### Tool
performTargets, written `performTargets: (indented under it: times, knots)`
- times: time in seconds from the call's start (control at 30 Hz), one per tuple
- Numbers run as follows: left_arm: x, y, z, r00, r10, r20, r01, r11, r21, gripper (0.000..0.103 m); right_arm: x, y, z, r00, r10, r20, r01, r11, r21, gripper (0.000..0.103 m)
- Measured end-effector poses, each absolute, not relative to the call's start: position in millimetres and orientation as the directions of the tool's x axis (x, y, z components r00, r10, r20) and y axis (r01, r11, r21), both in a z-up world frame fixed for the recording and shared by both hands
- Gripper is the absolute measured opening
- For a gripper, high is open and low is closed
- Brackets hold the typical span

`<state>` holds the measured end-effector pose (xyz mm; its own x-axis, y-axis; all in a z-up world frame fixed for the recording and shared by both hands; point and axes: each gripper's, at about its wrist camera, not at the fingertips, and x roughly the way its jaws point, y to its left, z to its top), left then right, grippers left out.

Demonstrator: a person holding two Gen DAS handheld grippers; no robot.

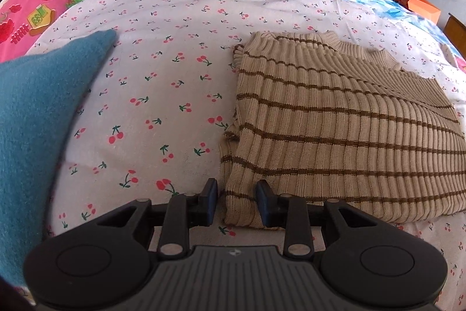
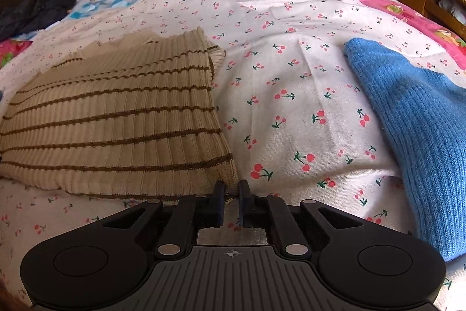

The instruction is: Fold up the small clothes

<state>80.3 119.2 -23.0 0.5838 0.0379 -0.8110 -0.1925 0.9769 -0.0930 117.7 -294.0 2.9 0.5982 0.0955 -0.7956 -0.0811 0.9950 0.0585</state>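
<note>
**Grippers at the sweater's near corners**

Both grippers tilt steeply down over the bed. Left gripper straddles the near-left corner of the striped beige sweater, jaws parted with the knit hem between them; whether the pads press it I cannot tell. Right gripper is clenched on the sweater's near-right corner. This sweater lies flat, partly folded, on the cherry-print sheet, a blue knit garment well apart beside it.
</note>
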Motion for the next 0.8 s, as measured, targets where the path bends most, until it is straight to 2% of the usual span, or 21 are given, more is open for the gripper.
performTargets:
  times: [0.2,0.3,0.47,0.6,0.8]
  knots:
    - [77.8,119.9,-20.3,0.591,0.035,-0.806,-0.206,0.973,-0.108,0.037,114.5,-288.4,14.5,0.578,0.109,-0.809,-0.120,0.992,0.049,0.014]
    - [72.1,123.7,-16.2,0.605,0.018,-0.796,-0.219,0.965,-0.145,0.037,109.7,-285.8,23.4,0.576,0.105,-0.811,-0.118,0.992,0.044,0.014]
    - [61.7,130.5,-8.9,0.639,-0.003,-0.769,-0.245,0.947,-0.208,0.037,104.3,-275.7,56.0,0.626,0.124,-0.770,-0.119,0.991,0.062,0.016]
    - [61.3,138.6,-10.7,0.644,-0.022,-0.765,-0.279,0.924,-0.261,0.039,115.8,-232.8,76.4,0.640,0.207,-0.740,-0.227,0.971,0.075,0.016]
    - [62.6,140.3,-18.1,0.633,-0.044,-0.773,-0.280,0.917,-0.282,0.040,163.7,-129.7,77.2,0.550,0.390,-0.739,-0.409,0.897,0.169,0.018]
